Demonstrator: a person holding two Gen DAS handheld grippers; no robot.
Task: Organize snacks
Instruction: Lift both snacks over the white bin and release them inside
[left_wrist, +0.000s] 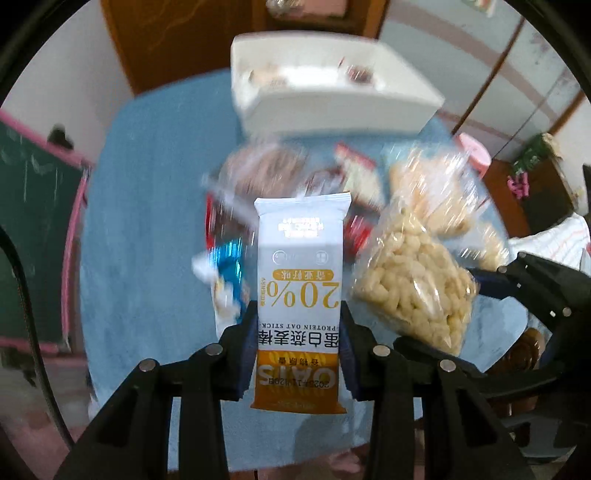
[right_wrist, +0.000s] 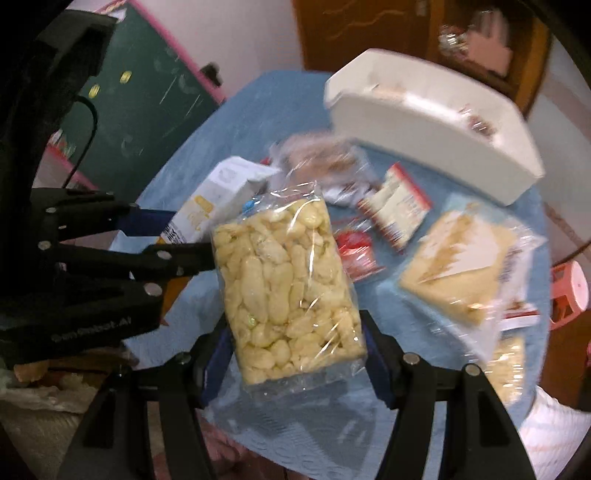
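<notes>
My left gripper (left_wrist: 300, 325) is shut on a white and orange protein oat stick pack (left_wrist: 300, 273), held upright above the blue table (left_wrist: 147, 221). It also shows in the right wrist view (right_wrist: 221, 195). My right gripper (right_wrist: 295, 332) is shut on a clear bag of pale puffed snacks (right_wrist: 284, 280), held above the table; the bag shows in the left wrist view (left_wrist: 413, 288) too. A white bin (left_wrist: 332, 107) with a few snacks inside stands at the far side of the table, also in the right wrist view (right_wrist: 436, 147).
Several loose snacks lie on the table: a blue packet (left_wrist: 229, 273), a red and white packet (right_wrist: 395, 210), a small red packet (right_wrist: 356, 251), a clear bag of crackers (right_wrist: 465, 266), a brownish bag (right_wrist: 325, 158). A pink stool (right_wrist: 570, 295) stands right of the table.
</notes>
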